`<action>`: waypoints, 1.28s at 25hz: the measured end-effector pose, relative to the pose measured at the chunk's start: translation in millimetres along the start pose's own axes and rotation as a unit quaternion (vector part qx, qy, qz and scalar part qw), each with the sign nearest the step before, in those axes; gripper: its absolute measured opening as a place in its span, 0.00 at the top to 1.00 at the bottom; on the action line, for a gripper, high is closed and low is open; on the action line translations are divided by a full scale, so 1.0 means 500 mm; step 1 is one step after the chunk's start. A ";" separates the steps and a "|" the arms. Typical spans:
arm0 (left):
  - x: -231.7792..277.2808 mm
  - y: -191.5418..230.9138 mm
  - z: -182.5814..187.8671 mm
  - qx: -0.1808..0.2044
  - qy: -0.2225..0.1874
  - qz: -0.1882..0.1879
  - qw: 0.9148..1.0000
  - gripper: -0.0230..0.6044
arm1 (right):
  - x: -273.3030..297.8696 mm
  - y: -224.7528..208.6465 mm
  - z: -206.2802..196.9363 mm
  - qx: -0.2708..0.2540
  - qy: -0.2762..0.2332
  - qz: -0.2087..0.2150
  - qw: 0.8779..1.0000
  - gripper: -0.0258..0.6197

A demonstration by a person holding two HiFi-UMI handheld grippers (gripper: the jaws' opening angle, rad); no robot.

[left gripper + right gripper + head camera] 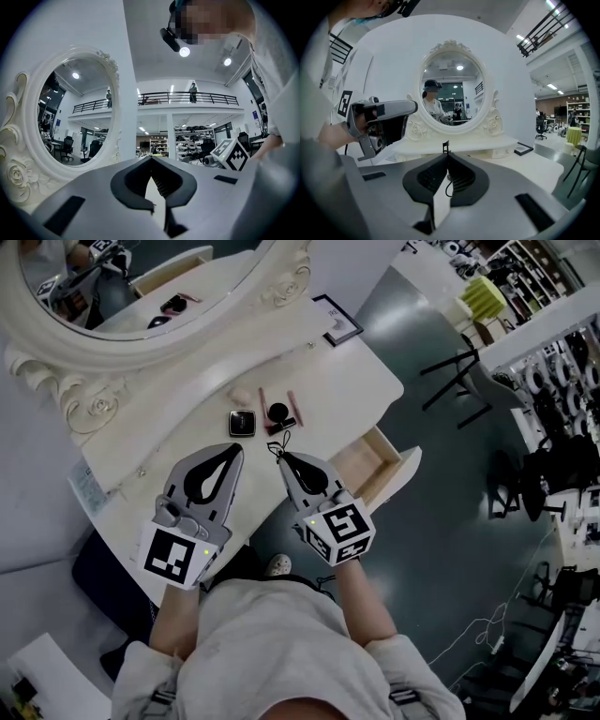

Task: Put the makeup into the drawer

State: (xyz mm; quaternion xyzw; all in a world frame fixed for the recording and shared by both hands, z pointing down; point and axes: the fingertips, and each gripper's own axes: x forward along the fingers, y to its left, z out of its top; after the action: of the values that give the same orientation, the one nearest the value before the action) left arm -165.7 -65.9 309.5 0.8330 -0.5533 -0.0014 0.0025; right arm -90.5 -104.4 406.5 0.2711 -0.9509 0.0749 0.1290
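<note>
Judged barely begun. Found the drawer (377, 468) pulled open right of centre, apparently bare inside. Found the makeup (242, 423) clustered on the tabletop (356, 371) at mid-frame, just above both gripper tips. Noted the left gripper (233, 450) pressed closed on nothing. Noted the right gripper (280, 456) pinched on a dark sliver (445, 146) trailing a thin cord, too small to name. Left to do: nearly every transfer.

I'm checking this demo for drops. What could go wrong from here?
1. The right hand-held gripper pinches only a thin black item at its very tips, so it may slip before reaching the open drawer.
2. The compact, round black pot and pink sticks lie close together. Grabbing one could knock a neighbour aside.
</note>
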 end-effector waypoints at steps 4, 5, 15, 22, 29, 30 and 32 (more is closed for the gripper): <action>0.012 -0.037 -0.005 0.001 0.010 -0.019 1.000 0.94 | -0.044 -0.020 0.011 0.016 -0.023 -0.017 0.999 0.92; 0.017 -0.046 0.002 0.004 0.001 -0.022 1.000 0.94 | -0.055 -0.027 0.013 0.018 -0.027 -0.023 0.999 0.92; 0.062 -0.138 0.011 0.014 0.000 -0.078 0.997 0.94 | -0.170 -0.090 0.022 0.032 -0.059 -0.087 0.994 0.92; 0.090 -0.188 0.012 0.019 -0.007 -0.113 0.993 0.94 | -0.237 -0.134 0.009 0.041 -0.070 -0.133 0.988 0.92; 0.116 -0.230 0.025 0.021 -0.018 -0.137 0.990 0.94 | -0.298 -0.174 -0.001 0.052 -0.078 -0.172 0.981 0.92; 0.120 -0.235 0.028 0.020 -0.023 -0.140 0.990 0.94 | -0.305 -0.180 -0.004 0.053 -0.078 -0.178 0.980 0.92; 0.126 -0.245 0.018 0.023 -0.011 -0.150 0.988 0.94 | -0.318 -0.191 -0.009 0.055 -0.079 -0.188 0.977 0.92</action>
State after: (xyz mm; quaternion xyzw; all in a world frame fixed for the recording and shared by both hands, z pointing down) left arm -28.5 -76.6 300.0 0.9063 -0.4220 0.0020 -0.0225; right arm 91.9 -105.0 372.5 0.4568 -0.8845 0.0802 0.0504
